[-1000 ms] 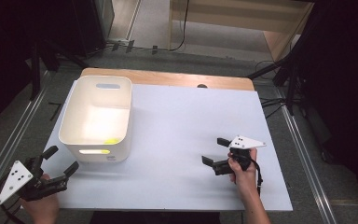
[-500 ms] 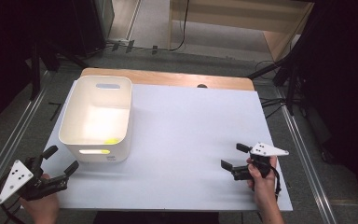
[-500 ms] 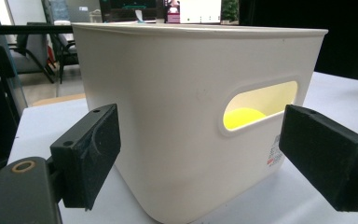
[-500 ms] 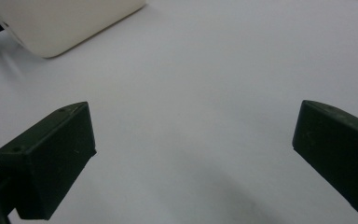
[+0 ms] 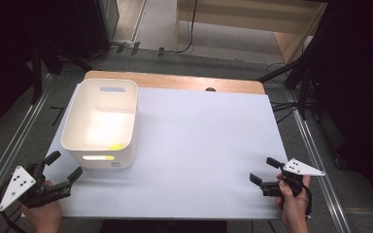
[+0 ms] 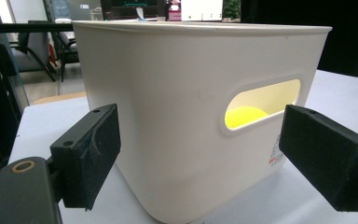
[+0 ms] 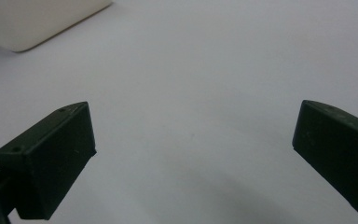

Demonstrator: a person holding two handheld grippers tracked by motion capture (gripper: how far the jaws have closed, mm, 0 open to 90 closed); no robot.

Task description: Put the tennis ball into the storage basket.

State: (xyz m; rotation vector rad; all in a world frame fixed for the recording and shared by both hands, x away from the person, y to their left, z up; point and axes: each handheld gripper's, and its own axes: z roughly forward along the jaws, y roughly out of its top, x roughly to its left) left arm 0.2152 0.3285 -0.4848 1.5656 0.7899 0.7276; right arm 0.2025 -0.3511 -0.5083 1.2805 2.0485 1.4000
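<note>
White plastic bin (image 5: pixel 102 124) stands on the left half of the white tabletop (image 5: pixel 204 145), well back from the near edge, with a yellow object (image 6: pixel 244 115) lying on its floor; that object is visible through the handle slot (image 6: pixel 263 107) in the left gripper view, too little of it to name.

Left gripper (image 5: pixel 60 171) hovers just beside the bin's near left corner, touching nothing. From its own camera the two black pads (image 6: pixel 91 151) sit spread wide, one before the corner wall and one off to the slot side, with the bin's wall between and beyond them.

Right gripper (image 5: pixel 267 174) is well apart from the bin, low over bare tabletop near the right front corner. Its jaws are also spread wide and empty, with only white surface between them in the right gripper view.

The risks, as I judge them: the bin looks light, so a nudge from a pad at that corner could slide or turn it rather than grip it. A one-handed pinch on the thin rim or slot could tip the bin and let the yellow object roll. With the right gripper so far away, it cannot steady the far side if that happens.
</note>
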